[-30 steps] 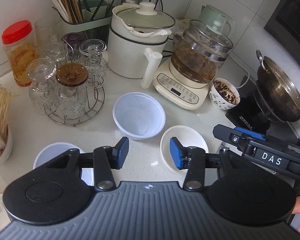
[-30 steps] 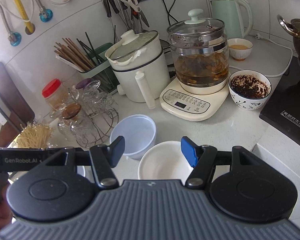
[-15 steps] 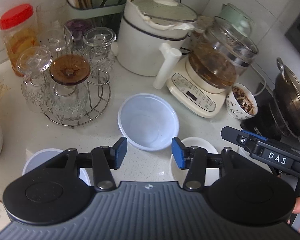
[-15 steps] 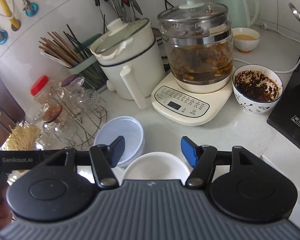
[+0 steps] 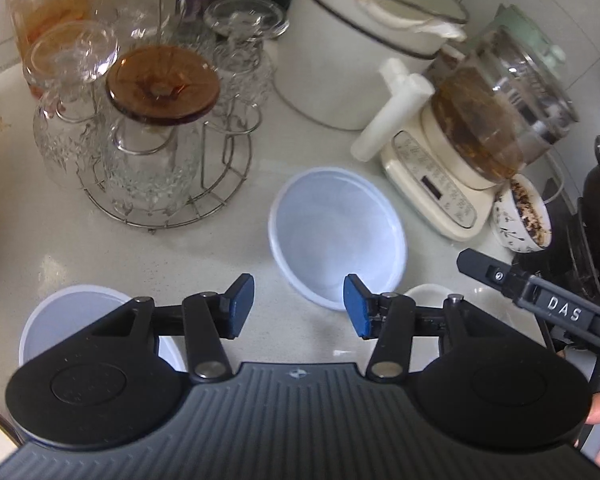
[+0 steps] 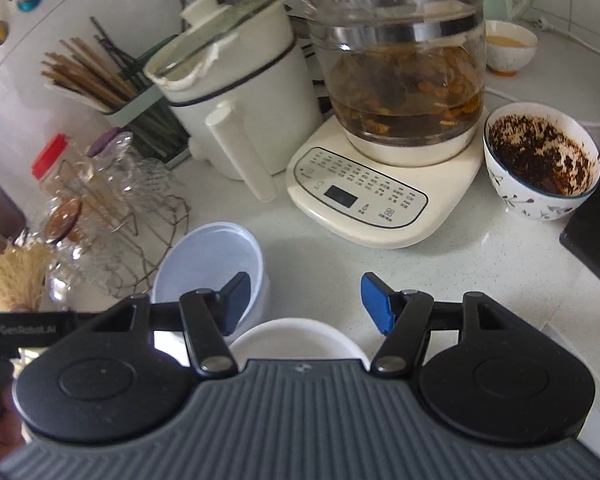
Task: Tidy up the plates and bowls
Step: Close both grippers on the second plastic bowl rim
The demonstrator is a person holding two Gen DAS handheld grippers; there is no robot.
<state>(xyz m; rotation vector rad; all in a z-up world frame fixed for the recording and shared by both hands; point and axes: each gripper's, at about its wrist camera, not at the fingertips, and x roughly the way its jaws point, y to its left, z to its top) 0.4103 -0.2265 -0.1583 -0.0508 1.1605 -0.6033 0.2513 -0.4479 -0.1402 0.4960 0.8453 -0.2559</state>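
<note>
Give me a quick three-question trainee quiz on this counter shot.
1. True or false: the left gripper holds the pale blue bowl.
2. What lies in the patterned bowl beside the glass kettle? A) dark crumbs B) water C) nothing
3. Fill in: the glasses stand upside down on a wire ____.

Key: 1 false, both grippers' jaws are open and empty; 2 A; 3 rack.

Both my hand-held grippers have come down and forward toward the white worktop (image 5: 100, 248). My left hand-held gripper (image 5: 299, 306) has rolled slightly, and the pale blue translucent plastic bowl (image 5: 336, 236) now appears larger, just ahead of its fingertips. Under my right hand-held gripper (image 6: 306, 302), the round white ceramic plate (image 6: 296, 338) has slid mostly beneath the body.
</note>
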